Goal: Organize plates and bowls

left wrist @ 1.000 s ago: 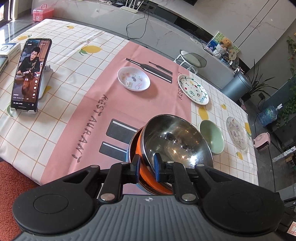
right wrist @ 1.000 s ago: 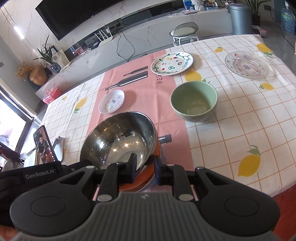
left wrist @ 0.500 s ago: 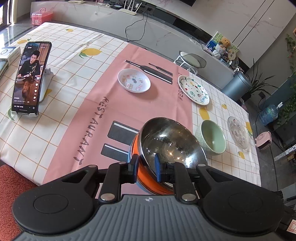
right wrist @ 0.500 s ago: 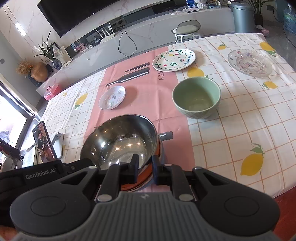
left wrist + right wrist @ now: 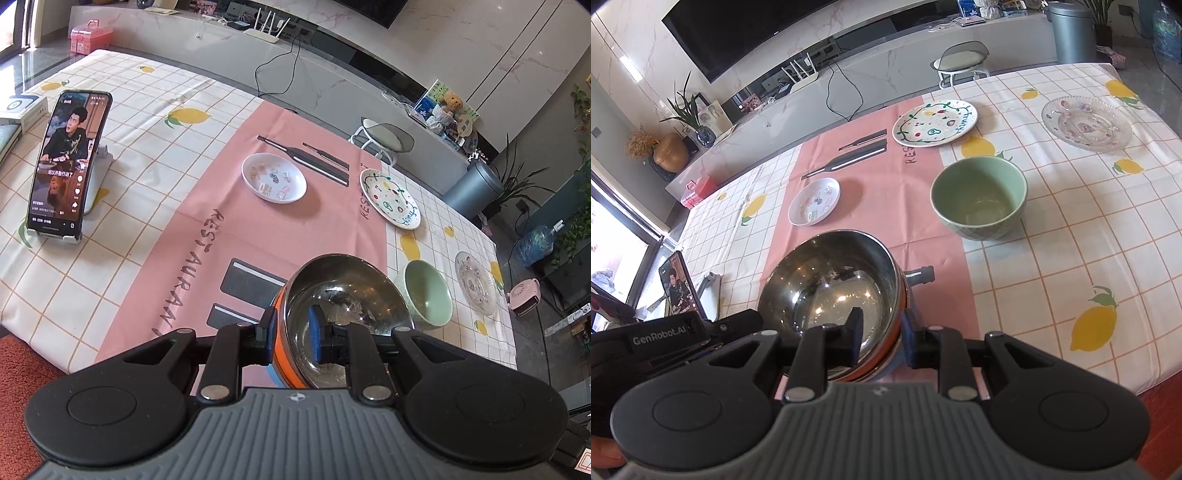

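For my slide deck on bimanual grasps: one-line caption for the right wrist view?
Right gripper straddling the rim of a steel bowl, with a green bowl beyond.

Both my feeds are bright with daylight. On the right wrist feed the window [image 5: 613,251] at the left edge is blown out white. Glare spots speckle the inside of the steel bowl [image 5: 834,284], and the small plate [image 5: 274,177] throws a soft shadow onto the pink runner [image 5: 207,206]. Focus holds sharp across the table; fisheye curvature bends the wall lines and table edges strongly toward the borders.
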### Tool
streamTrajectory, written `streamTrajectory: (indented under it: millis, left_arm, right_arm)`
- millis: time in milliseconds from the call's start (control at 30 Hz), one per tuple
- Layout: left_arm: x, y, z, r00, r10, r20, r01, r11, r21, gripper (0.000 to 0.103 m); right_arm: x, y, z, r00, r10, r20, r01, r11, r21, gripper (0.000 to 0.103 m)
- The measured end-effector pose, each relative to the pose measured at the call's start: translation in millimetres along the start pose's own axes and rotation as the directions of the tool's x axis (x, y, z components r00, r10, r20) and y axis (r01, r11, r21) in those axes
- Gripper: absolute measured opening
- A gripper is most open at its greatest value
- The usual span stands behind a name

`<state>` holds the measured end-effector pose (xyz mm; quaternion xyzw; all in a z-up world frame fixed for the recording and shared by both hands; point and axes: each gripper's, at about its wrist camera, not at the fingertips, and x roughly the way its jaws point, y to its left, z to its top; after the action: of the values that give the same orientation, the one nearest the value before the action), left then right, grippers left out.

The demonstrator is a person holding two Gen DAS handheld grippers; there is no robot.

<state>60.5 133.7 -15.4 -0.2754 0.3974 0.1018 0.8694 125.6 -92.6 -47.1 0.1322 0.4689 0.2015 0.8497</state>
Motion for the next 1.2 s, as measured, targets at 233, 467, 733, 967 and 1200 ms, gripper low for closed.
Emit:
streamTrajectory:
  millis: [233, 467, 733, 967, 1200]
  left_arm:
    - [-6.9, -32.7, 0.9, 0.997, -0.064, 0.046, 0.058, 0.991, 0.119, 0.020]
    - [-1.6, -77.9, -2.5, 0.985, -0.170, 0.026, 0.160, 0.962, 0.220, 0.023]
    - [26.0, -118.9, 6.2, 0.982, -0.183, -0.039, 0.186, 0.950, 0.252, 0.023]
    - [55.5, -135.2, 22.2, 0.984, -0.142, -0.108, 0.167, 0.945, 0.281, 0.023]
    - [87.6, -139.7, 43.6, 0.981, -0.096, -0.168, 0.141, 0.949, 0.282, 0.023]
  right_arm:
    - [-16.3, -10.0, 7.7, 0.998, 0.027, 0.063, -0.028, 1.000, 0.005, 0.037]
    - [-35.0, -35.0, 19.3, 0.990, -0.018, 0.141, 0.016, 1.000, 0.015, 0.055]
    - [-43.5, -84.1, 36.4, 0.978, -0.132, 0.160, 0.115, 0.987, 0.115, 0.054]
    - [-30.7, -105.1, 45.4, 0.976, -0.173, 0.134, 0.153, 0.977, 0.150, 0.052]
    - [-6.7, -111.5, 59.5, 0.985, -0.143, 0.099, 0.125, 0.978, 0.169, 0.043]
